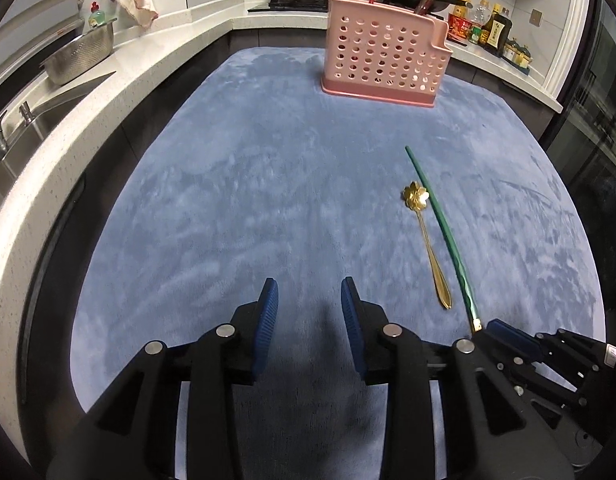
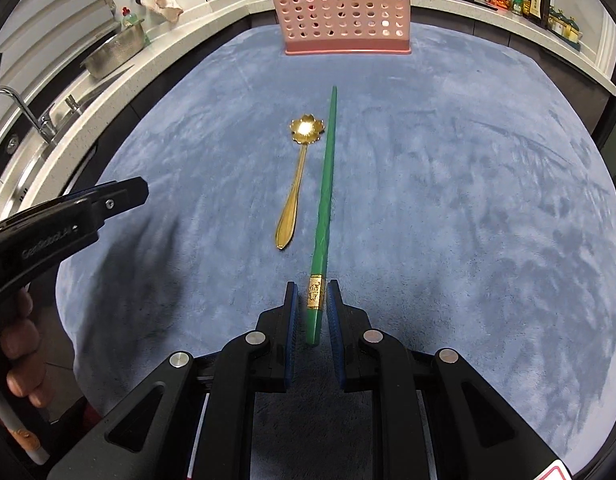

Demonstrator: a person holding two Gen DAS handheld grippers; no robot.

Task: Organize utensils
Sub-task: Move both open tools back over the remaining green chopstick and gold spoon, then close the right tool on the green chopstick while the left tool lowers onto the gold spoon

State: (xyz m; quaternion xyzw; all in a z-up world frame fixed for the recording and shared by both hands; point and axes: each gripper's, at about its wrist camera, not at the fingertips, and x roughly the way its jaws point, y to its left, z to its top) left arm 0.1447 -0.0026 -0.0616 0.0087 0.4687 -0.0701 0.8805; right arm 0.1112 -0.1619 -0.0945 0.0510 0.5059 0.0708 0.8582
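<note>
On the blue cloth a green chopstick lies lengthwise beside a gold spoon, both well short of the pink holder standing at the far end with a few chopsticks already in it. The right gripper has its narrowly parted jaws on either side of the chopstick's gold-banded near end, small gaps showing on both sides, so the pads do not press it. The left gripper hovers over bare cloth to the left of the spoon, jaws partly open and holding nothing.
</note>
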